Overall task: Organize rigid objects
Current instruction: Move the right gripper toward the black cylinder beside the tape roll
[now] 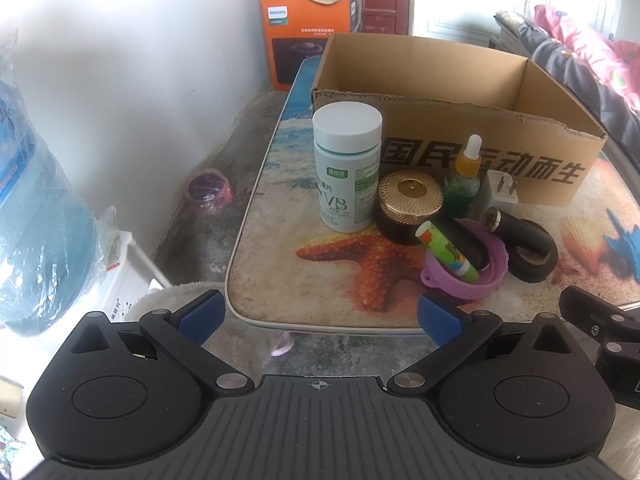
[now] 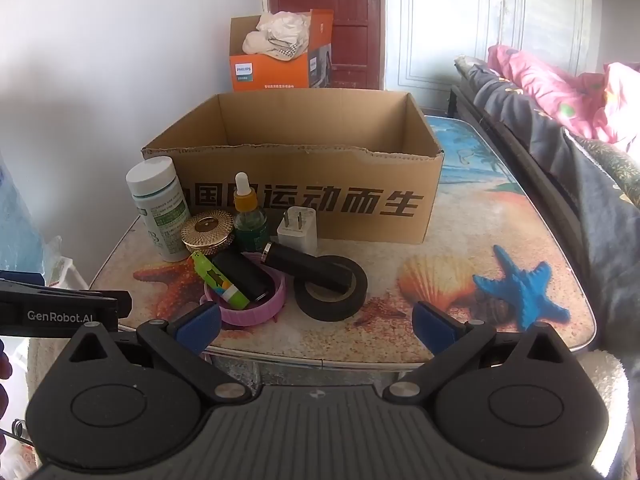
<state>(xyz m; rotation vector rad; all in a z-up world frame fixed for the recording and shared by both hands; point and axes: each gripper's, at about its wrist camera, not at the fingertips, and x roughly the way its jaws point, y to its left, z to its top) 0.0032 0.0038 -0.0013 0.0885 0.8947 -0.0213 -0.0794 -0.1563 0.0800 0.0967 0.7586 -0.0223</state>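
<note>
Rigid objects cluster on the printed table (image 2: 460, 240), directly in front of an open cardboard box (image 2: 360, 200) whose floor is hidden by its near wall. From the left: white vitamin bottle (image 1: 347, 168), upright, its label only partly legible; gold-lidded jar (image 1: 410, 210); green dropper bottle (image 1: 464, 178); white plug adapter (image 2: 298, 230), half hidden in the left wrist view. A purple ring-shaped lid (image 2: 256, 312) holds a green tube (image 2: 218, 284) and a dark item whose nature cannot be made out. A black cylinder (image 2: 304, 266) lies across a black tape roll (image 2: 332, 296). Left gripper (image 1: 320, 312) and right gripper (image 2: 316, 320) hover at the table's near edge, jaws spread wide, nothing between them.
</note>
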